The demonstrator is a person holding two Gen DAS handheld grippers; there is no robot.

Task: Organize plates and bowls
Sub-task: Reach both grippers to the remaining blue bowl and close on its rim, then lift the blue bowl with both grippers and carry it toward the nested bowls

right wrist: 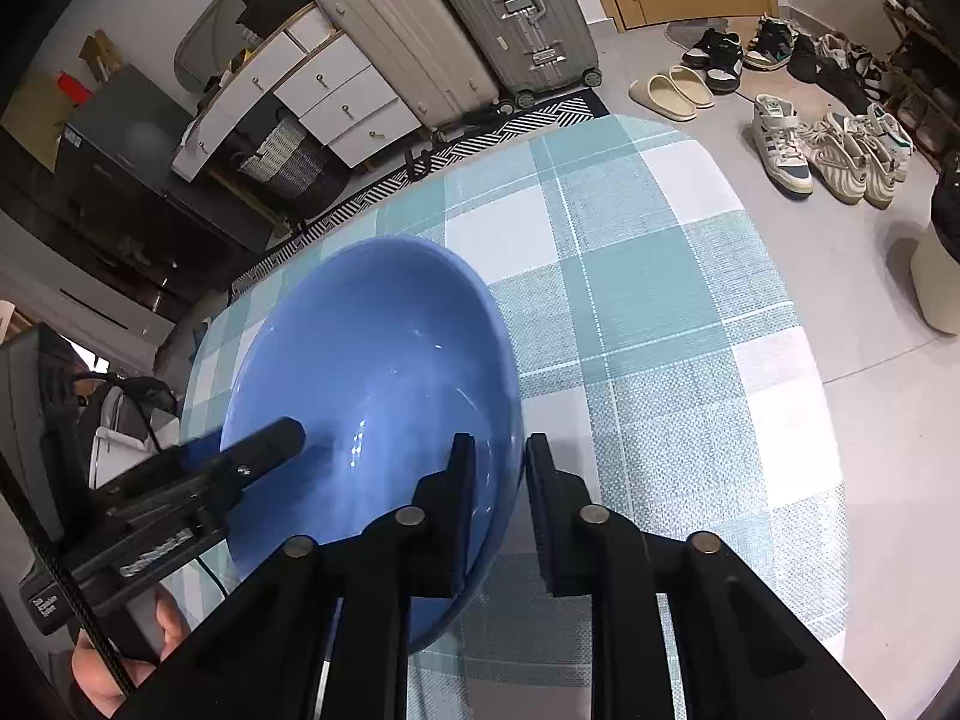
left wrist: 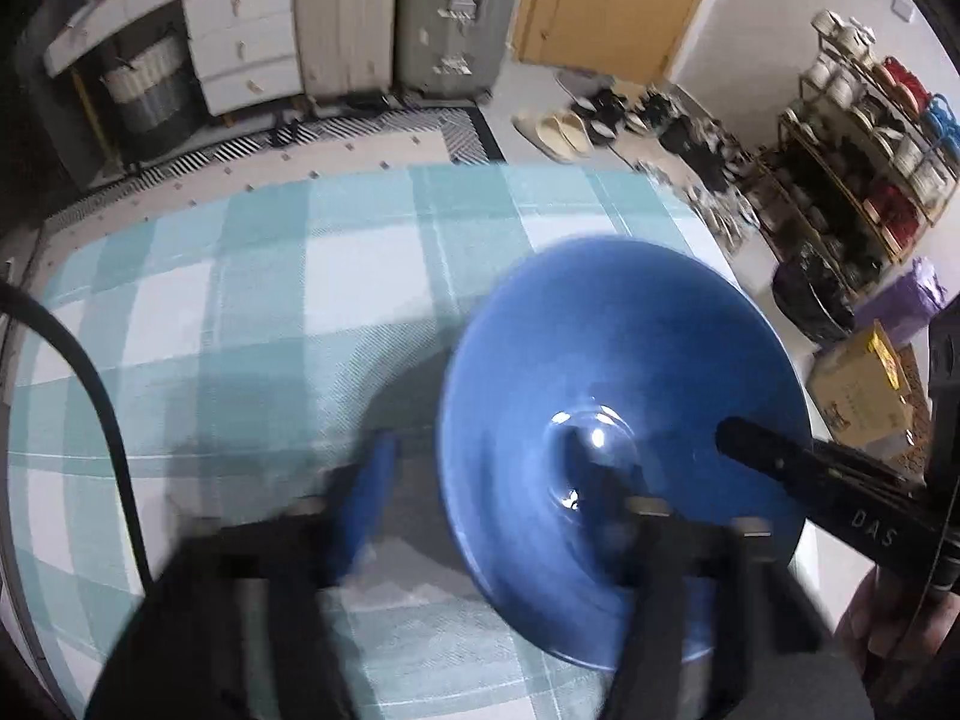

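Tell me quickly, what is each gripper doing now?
Left gripper: open, fingers astride the blue bowl rim, not pressing.
Right gripper: closed on the blue bowl rim.

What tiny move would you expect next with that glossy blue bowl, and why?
Probably squeeze the left gripper shut on the rim of the glossy blue bowl before lifting: its fingers straddle the rim with a visible gap, while the right gripper sits narrow across the opposite rim.

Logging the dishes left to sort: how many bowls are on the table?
1. A blue bowl sits on the checked tablecloth, its rim between the fingers of both the right gripper and the left gripper. Table areas outside both views could hold more.
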